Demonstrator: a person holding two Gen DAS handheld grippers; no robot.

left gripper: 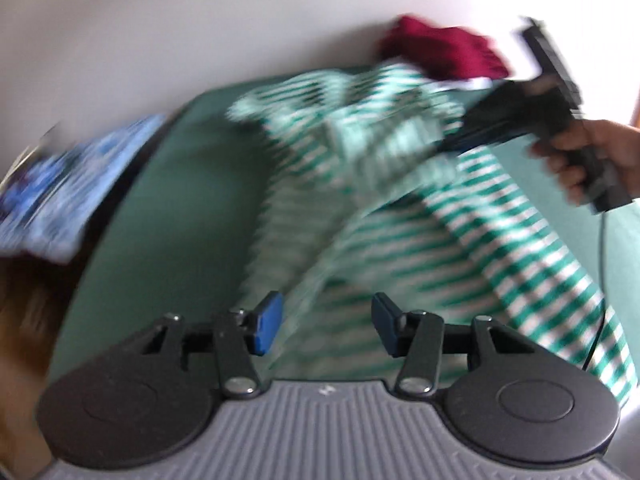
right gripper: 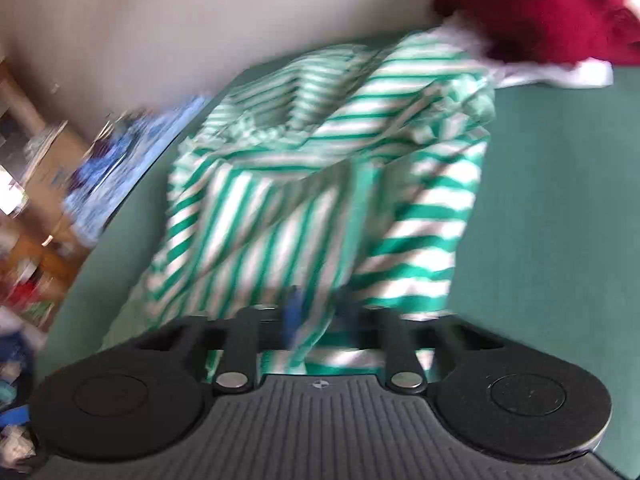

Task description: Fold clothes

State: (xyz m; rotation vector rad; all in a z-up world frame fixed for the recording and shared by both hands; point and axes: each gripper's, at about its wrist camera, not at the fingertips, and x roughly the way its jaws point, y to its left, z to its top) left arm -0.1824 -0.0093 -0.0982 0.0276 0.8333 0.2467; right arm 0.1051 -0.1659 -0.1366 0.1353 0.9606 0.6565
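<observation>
A green-and-white striped garment (right gripper: pixel 320 184) lay rumpled across the centre of a green table (right gripper: pixel 560 200), part of it drawn up off the surface by the right gripper (right gripper: pixel 312 324), whose fingers were closed on a fold of the stripes at the lower centre of its own view. In the left wrist view that gripper entered from the upper right, carried by the person's hand (left gripper: pixel 588 160), its tip buried in the cloth. The left gripper (left gripper: pixel 324 328) stood at the lower centre with its fingers spread wide, holding nothing, the fabric just beyond them. A dark red garment (right gripper: pixel 536 16) was heaped at the table's far edge, upper right, touching the striped one, with blue patterned cloth (left gripper: pixel 68 184) off the table's left edge. Both views were blurred. A single pinch on bunched fabric could slip, or drag the red heap along.
</observation>
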